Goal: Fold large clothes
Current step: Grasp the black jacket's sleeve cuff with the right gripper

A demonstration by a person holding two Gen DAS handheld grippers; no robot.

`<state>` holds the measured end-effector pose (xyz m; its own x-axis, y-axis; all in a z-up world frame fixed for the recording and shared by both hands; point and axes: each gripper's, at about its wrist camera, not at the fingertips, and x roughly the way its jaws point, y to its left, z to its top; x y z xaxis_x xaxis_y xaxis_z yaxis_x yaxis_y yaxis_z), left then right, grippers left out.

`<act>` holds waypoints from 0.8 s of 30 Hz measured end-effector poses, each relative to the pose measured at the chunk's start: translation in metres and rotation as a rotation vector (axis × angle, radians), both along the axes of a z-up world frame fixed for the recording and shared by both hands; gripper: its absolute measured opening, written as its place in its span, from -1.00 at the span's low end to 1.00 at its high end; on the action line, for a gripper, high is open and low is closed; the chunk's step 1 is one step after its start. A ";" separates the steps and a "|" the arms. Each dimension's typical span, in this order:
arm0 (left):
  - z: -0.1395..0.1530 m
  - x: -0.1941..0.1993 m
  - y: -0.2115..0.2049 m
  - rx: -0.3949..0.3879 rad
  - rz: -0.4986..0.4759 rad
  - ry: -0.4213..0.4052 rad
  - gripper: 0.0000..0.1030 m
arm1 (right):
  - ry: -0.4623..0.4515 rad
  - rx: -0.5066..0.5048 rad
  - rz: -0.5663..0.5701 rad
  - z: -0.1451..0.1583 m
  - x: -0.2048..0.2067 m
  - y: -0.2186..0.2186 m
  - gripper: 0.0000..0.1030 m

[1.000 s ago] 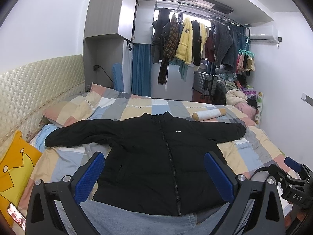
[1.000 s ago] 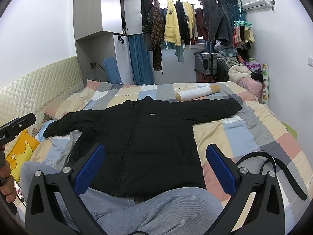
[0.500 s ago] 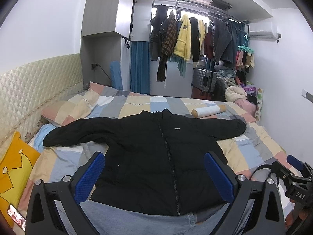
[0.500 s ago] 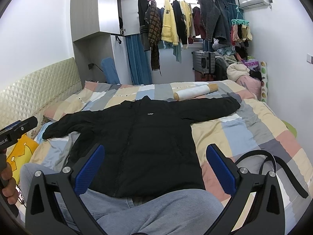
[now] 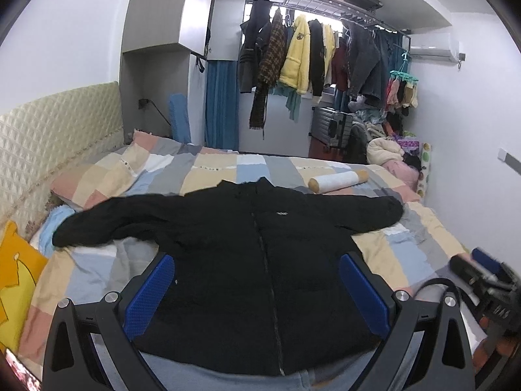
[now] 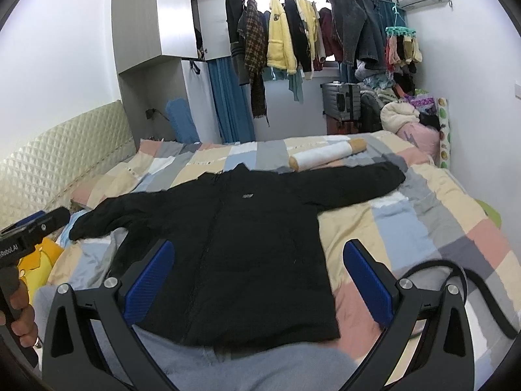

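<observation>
A large black zip jacket (image 5: 254, 260) lies flat and face up on the patchwork bed, both sleeves spread out to the sides. It also shows in the right wrist view (image 6: 241, 238). My left gripper (image 5: 257, 293) is open and empty, held above the jacket's lower hem. My right gripper (image 6: 259, 280) is open and empty, above the hem and a little to the right. The right gripper shows at the right edge of the left wrist view (image 5: 488, 280); the left gripper shows at the left edge of the right wrist view (image 6: 29, 231).
A white roll with brown ends (image 5: 338, 181) lies on the bed (image 5: 215, 169) beyond the collar. A yellow cushion (image 5: 16, 277) sits at the left. A black strap (image 6: 462, 290) lies at the right. Hanging clothes (image 5: 312, 62) and a suitcase (image 5: 332, 127) stand beyond the bed.
Both grippers have lifted and tilted a little, so the jacket sits slightly lower in each view. The jacket has not moved, and both grippers stay open.
</observation>
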<state>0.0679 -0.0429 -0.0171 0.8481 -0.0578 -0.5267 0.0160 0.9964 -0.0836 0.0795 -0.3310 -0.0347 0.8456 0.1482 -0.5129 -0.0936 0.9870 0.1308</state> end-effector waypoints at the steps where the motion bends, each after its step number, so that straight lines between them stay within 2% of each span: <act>1: 0.000 0.009 -0.003 0.020 0.006 -0.004 0.99 | -0.009 -0.003 -0.001 0.002 0.005 -0.002 1.00; 6: 0.005 0.042 -0.006 0.042 -0.030 -0.047 0.99 | -0.066 0.005 -0.032 0.014 0.050 -0.024 1.00; 12: 0.003 0.094 0.002 -0.024 -0.042 -0.113 0.99 | -0.059 -0.019 -0.080 0.011 0.128 -0.056 1.00; 19: -0.041 0.150 0.021 -0.021 -0.019 -0.114 0.99 | -0.100 -0.019 -0.080 -0.011 0.202 -0.088 1.00; 24: -0.090 0.171 0.032 0.017 0.023 -0.099 0.99 | -0.059 -0.013 -0.124 -0.052 0.254 -0.127 1.00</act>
